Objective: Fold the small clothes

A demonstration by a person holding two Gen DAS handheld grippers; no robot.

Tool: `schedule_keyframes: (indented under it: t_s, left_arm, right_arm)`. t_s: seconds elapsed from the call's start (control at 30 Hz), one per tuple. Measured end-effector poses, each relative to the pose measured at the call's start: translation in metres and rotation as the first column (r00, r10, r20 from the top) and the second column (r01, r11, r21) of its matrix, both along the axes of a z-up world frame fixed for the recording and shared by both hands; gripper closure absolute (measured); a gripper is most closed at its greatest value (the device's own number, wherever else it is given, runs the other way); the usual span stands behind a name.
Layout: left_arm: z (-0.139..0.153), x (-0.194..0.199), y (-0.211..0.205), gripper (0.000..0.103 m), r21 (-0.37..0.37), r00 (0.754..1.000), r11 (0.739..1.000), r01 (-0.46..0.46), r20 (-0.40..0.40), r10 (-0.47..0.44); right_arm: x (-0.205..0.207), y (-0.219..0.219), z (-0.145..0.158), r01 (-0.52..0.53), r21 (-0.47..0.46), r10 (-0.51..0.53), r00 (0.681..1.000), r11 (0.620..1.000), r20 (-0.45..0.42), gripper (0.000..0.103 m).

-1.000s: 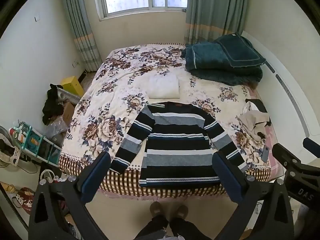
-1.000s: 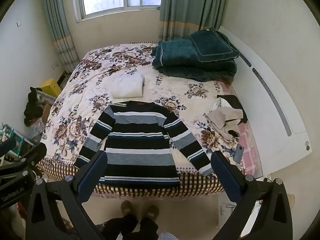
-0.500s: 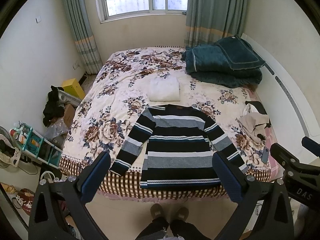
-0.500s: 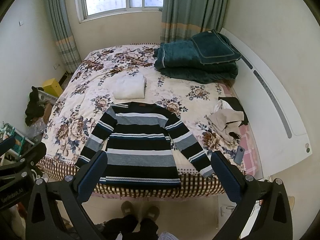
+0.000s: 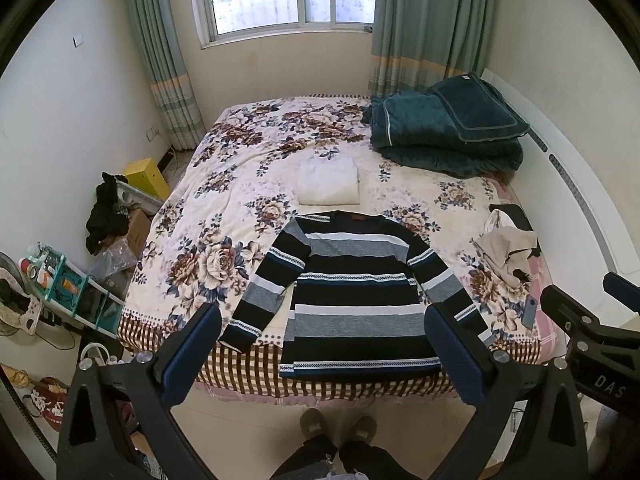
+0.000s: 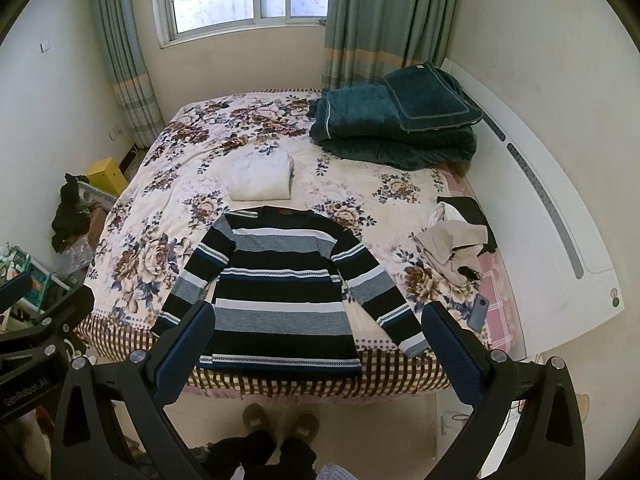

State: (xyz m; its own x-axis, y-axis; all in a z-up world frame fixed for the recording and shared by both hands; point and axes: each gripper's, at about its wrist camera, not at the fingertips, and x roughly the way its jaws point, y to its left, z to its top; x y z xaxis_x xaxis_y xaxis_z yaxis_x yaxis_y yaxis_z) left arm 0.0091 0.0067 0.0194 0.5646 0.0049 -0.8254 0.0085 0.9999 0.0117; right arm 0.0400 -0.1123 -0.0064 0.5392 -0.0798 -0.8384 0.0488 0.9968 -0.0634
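in the left wrist view the left tongs [image 5: 322,344] stand wide apart and empty at the bottom of the frame, above the floor at the bed's [image 5: 224,216] foot. the striped sweater [image 5: 352,292] lies flat in the lower centre, sleeves spread, with a folded white garment [image 5: 329,182] just above it.

in the right wrist view the right tongs [image 6: 318,336] are also spread and empty. the sweater [image 6: 280,288] sits lower centre; a crumpled beige garment [image 6: 450,250] lies at centre right.
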Motion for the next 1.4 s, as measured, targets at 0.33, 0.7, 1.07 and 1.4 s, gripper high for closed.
schedule_keyframes:
  t_s: [0.33, 0.7, 1.07, 1.4]
  left_arm:
    - [0.004, 0.003, -0.001, 0.0, 0.0, 1.0, 1.0, 0.001, 0.003, -0.001]
    - [0.005, 0.003, 0.0, 0.0, -0.001, 1.0, 1.0, -0.001, 0.006, 0.001]
    - [0.008, 0.003, 0.0, 0.0, 0.002, 1.0, 1.0, 0.0, 0.01, 0.0]
    - [0.007, 0.001, 0.0, 0.0, 0.002, 1.0, 1.0, 0.0, 0.015, 0.0]
  right_arm:
    - [0.001, 0.001, 0.008, 0.001, 0.003, -0.001, 1.0, 1.0, 0.001, 0.0]
    - [0.004, 0.007, 0.028, -0.007, 0.006, 0.007, 1.0, 1.0, 0.002, 0.0]
    - [0.003, 0.006, 0.028, -0.009, 0.009, 0.009, 1.0, 1.0, 0.004, 0.0]
    - [0.003, 0.006, 0.027, -0.008, 0.009, 0.008, 1.0, 1.0, 0.007, 0.0]
